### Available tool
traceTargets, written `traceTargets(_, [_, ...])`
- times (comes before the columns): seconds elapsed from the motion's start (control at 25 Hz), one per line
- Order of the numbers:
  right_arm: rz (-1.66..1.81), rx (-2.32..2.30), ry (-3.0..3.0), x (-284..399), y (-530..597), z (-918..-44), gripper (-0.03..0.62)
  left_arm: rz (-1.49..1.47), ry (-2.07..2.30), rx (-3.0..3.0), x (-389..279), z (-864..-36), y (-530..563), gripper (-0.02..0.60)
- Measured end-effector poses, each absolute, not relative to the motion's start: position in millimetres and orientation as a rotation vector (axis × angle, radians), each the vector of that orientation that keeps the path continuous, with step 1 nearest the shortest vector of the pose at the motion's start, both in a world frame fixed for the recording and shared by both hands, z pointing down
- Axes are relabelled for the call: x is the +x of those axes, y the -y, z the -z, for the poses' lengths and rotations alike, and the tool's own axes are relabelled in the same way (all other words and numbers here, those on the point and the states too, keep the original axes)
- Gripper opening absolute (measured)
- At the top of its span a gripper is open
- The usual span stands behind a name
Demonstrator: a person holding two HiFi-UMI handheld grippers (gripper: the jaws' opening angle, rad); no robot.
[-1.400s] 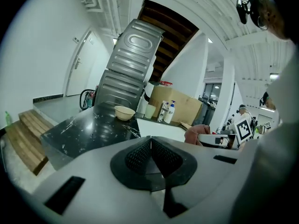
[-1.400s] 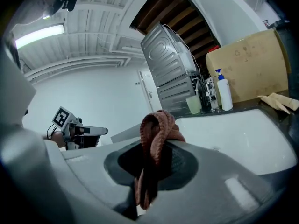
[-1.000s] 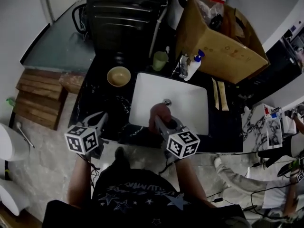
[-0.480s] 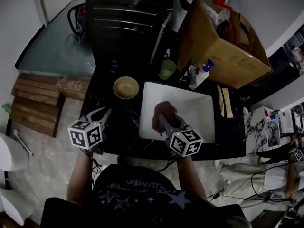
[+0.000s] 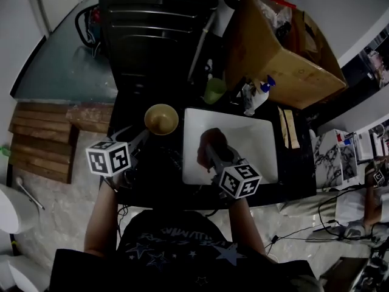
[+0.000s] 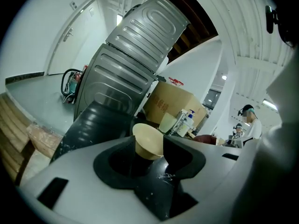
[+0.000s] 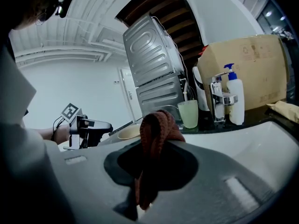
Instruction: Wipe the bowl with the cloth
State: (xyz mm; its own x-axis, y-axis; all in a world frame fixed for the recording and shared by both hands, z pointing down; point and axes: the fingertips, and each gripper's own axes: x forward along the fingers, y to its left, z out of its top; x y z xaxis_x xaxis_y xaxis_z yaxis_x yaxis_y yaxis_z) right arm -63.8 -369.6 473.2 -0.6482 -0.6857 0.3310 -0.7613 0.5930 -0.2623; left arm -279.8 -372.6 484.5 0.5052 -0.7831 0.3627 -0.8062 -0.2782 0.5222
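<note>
The black counter (image 5: 155,172) fills the middle of the head view, with the white sink (image 5: 252,142) set into its right half. We hold the left gripper (image 5: 140,139) over the counter at centre left. Its jaws have just been opening and now stand wide, with nothing pressed between the pads. The right gripper (image 5: 213,157) hangs over the left part of the sink, clamped on the reddish-brown cloth (image 5: 209,140), which bunches up out of its jaws.

The bowl (image 5: 161,119) is pale yellow and sits upright on the counter, just left of the sink's upper left corner. From the left gripper it lies up and to the right, just ahead of the tips. In the left gripper view we sight it squarely through the gap between the jaws, apparently not yet touched. Being round, it has no long axis to line up with.

The left gripper is the nearer one. We judge that it goes forward to steady the bowl, and the cloth must then travel left and up to reach it.
</note>
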Motion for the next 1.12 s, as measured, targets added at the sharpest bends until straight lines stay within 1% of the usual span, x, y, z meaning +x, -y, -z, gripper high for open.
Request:
traceTargets(0.48, [-0.584,1.220,2.590,-81.8,394.6,-480.7,0.058,-0.067,1.123,1.937,-283.0,-508.1,410.7,0.166])
traceTargets(0.92, [-0.608,1.228,2.576,-86.9,410.3,-490.0,0.058,-0.192,1.040,1.911,-273.4,-528.6,417.1,0.164])
traceTargets(1.12, [-0.627,1.244,2.567,-85.1,413.4,-493.3,0.058,-0.201,1.006,1.888,-271.6,-531.7,419.2,0.163])
